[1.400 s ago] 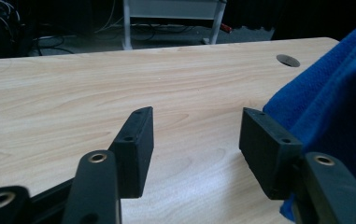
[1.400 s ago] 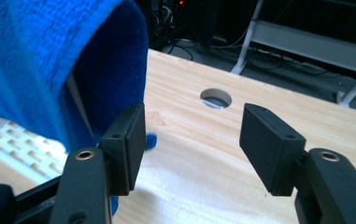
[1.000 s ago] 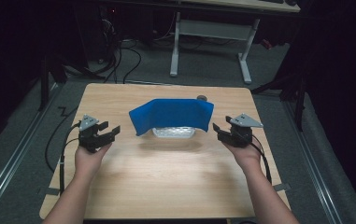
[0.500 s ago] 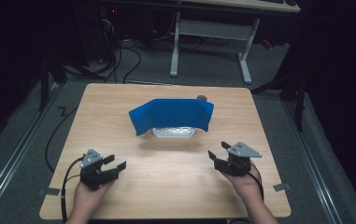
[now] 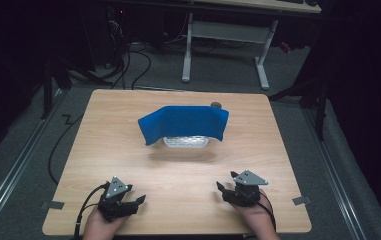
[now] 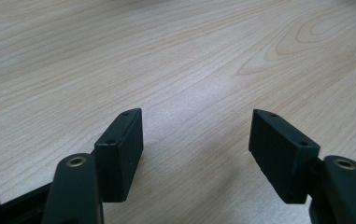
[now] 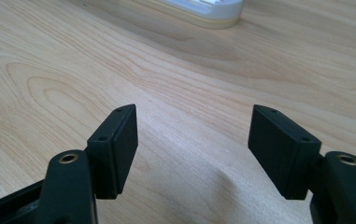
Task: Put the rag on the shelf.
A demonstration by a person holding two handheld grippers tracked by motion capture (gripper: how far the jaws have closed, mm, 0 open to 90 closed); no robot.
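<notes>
I had pulled both grippers back from the cloth (image 5: pixel 184 124) to the near edge of the desk (image 5: pixel 178 165): a second earlier they flanked it mid-desk, now the left gripper (image 5: pixel 137 201) sat by the near left corner and the right gripper (image 5: pixel 221 187) by the near right corner, both well apart from it. The left jaws had just been opening and stood wide with nothing between them, only bare wood. The right jaws also stood wide and held nothing. The cloth had not moved across the three high frames. I judged the draping finished and this a retreat to rest; nothing more looked needed.

The cloth was blue, thin and matte, draped like a tent over the tray (image 5: pixel 186 142) near the far middle of the desk, its edges hanging clear of the wood at the front. The tray was pale, low and rounded at the corners (image 7: pixel 203 9), probably plastic or foil; too small to tell. A small dark round thing (image 5: pixel 216 105) sat just behind the cloth. The desk was light wood-grain laminate, smooth. The jaw pads were black, flat and blocky.
</notes>
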